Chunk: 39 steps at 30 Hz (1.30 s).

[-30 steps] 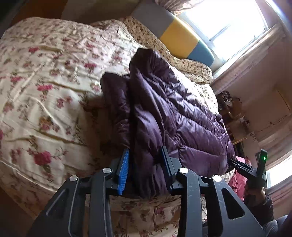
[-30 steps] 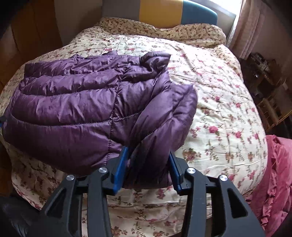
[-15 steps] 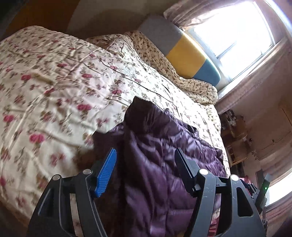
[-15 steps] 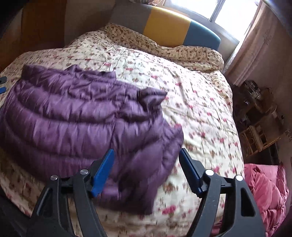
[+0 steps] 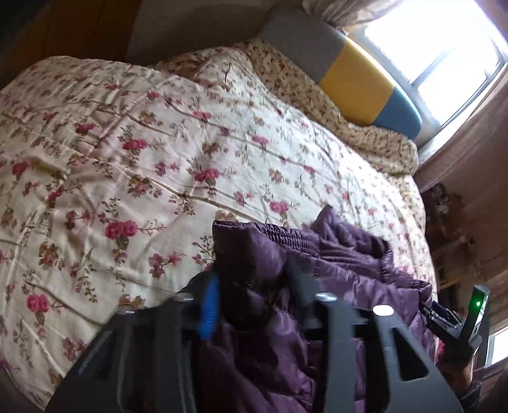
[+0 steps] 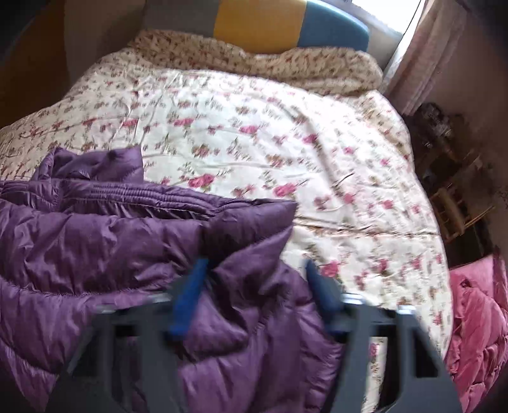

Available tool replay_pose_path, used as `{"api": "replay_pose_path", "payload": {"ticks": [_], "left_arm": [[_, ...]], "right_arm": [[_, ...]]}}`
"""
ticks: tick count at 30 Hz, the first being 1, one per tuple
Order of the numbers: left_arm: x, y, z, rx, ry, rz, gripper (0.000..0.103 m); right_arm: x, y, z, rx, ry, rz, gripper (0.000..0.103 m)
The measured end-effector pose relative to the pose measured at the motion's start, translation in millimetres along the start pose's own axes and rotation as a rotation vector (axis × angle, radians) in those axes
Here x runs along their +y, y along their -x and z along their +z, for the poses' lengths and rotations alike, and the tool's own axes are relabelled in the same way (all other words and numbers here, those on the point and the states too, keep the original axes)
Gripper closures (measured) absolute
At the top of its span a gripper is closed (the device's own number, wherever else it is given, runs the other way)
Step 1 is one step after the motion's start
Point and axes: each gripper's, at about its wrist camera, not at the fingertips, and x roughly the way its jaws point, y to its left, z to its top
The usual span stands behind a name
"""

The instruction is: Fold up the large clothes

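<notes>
Both grippers — left (image 5: pixel 250 286), right (image 6: pixel 254 273) — gape around the rumpled, glossy purple puffer jacket (image 6: pixel 95 241).

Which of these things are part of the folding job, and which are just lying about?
Part of the job:
purple puffer jacket
left gripper
right gripper
floral bedspread, the surface it lies on

Just lying about:
pink quilt beside the bed
colour-block headboard
curtain

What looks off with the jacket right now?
The jacket lies bunched on the bed, not flat: its near edge is rumpled between the right gripper fingers, and its elastic hem is crumpled along the far side. Nothing looks torn.
</notes>
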Motion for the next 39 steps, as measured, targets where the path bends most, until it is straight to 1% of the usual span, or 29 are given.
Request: {"api": "replay_pose_path", "payload": {"ticks": [1,2,3,4,6,8,11,15,18,19,20,22,23,27,32,33,34,35,36,37,38,39], "left_arm": [[-1,-4,-1,0.002,-0.015,0.022,0.082],[-2,-6,-2,-0.005,-0.032,0.044,0.084],[-4,-7,-3,-0.009,-0.038,0.053,0.086],[-5,-7,-3,-0.016,-0.045,0.064,0.088],[-11,-5,-2,-0.041,-0.066,0.097,0.089],[-19,-3,-1,-0.072,-0.106,0.142,0.089],[-30,-9,0,-0.092,-0.162,0.201,0.089],[-34,-26,0,-0.092,-0.212,0.263,0.089],[-31,-43,-3,-0.086,-0.241,0.304,0.088],[-29,-49,-4,-0.086,-0.248,0.316,0.086],[-28,-55,-6,-0.089,-0.255,0.320,0.086],[-27,-62,-8,-0.098,-0.268,0.337,0.082],[-24,-65,-8,-0.105,-0.262,0.333,0.082],[-20,-71,-6,-0.109,-0.237,0.321,0.081],[-21,-70,-6,-0.109,-0.231,0.317,0.081],[-21,-68,-5,-0.108,-0.223,0.318,0.076],[-19,-65,-4,-0.108,-0.207,0.321,0.061],[-16,-58,-2,-0.113,-0.176,0.329,0.050],[-14,-48,-1,-0.133,-0.154,0.306,0.035],[-14,-37,-2,-0.160,-0.143,0.285,0.034],[-15,-28,-3,-0.181,-0.141,0.282,0.034],[-18,-16,-4,-0.208,-0.143,0.276,0.034]], "right_arm": [[4,-2,-1,-0.002,0.017,-0.003,0.081],[9,-1,-2,-0.010,0.035,-0.010,0.089],[13,0,-3,-0.025,0.056,-0.028,0.094],[18,4,-4,-0.053,0.076,-0.057,0.096],[21,9,-4,-0.097,0.086,-0.093,0.098],[21,13,0,-0.133,0.077,-0.123,0.098],[25,11,5,-0.165,0.073,-0.182,0.098],[33,-10,4,-0.152,0.067,-0.239,0.097],[37,-27,1,-0.125,0.057,-0.259,0.095],[38,-32,0,-0.119,0.055,-0.262,0.095],[37,-36,-1,-0.115,0.048,-0.259,0.094],[36,-44,-2,-0.102,0.033,-0.254,0.093],[37,-47,-3,-0.106,0.031,-0.259,0.092],[44,-61,-5,-0.105,0.047,-0.290,0.092],[43,-60,-5,-0.107,0.043,-0.283,0.092],[43,-60,-6,-0.108,0.044,-0.284,0.091],[42,-59,-5,-0.106,0.044,-0.281,0.091],[41,-58,-5,-0.105,0.044,-0.281,0.091],[40,-56,-5,-0.106,0.040,-0.278,0.090],[37,-53,-5,-0.109,0.030,-0.274,0.088],[35,-50,-4,-0.112,0.022,-0.274,0.081],[32,-46,-4,-0.117,0.009,-0.272,0.072]]}}
